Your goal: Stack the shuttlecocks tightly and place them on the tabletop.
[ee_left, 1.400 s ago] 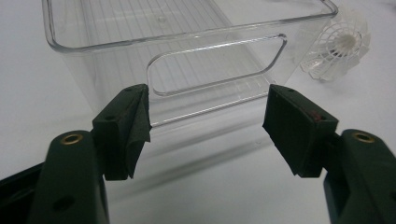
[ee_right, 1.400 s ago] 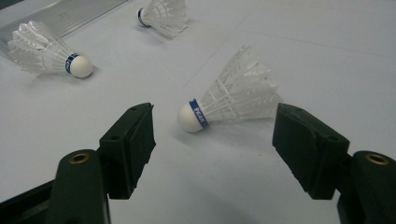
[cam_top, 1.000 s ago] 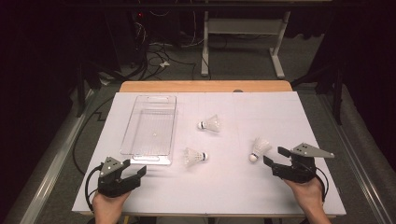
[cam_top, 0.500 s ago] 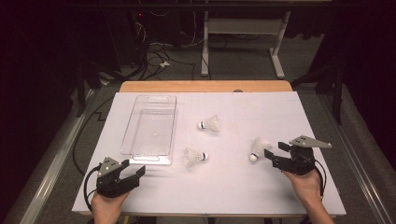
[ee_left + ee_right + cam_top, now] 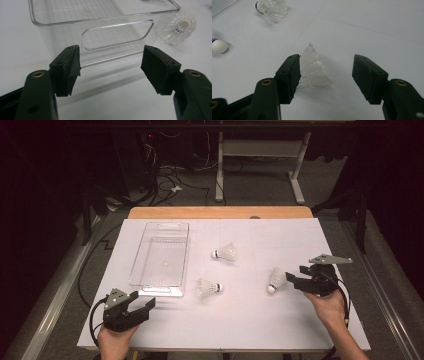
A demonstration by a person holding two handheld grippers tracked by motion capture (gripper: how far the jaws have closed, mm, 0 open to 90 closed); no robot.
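Since the earlier frame the right gripper [image 5: 291, 280] has been nudging toward the nearest shuttlecock [image 5: 275, 279], its jaws closing but not gripping it. Three shuttlecocks are lying on the desk [image 5: 300, 240] beside one clear bin [image 5: 161, 256]. The left gripper [image 5: 142, 306] is waiting, jaws wide.

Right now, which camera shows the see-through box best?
The high view: the whole clear box lies in sight, long and open-topped, on the white table. The left gripper view gives its near end wall and handle slot close up. The right gripper view catches a corner.
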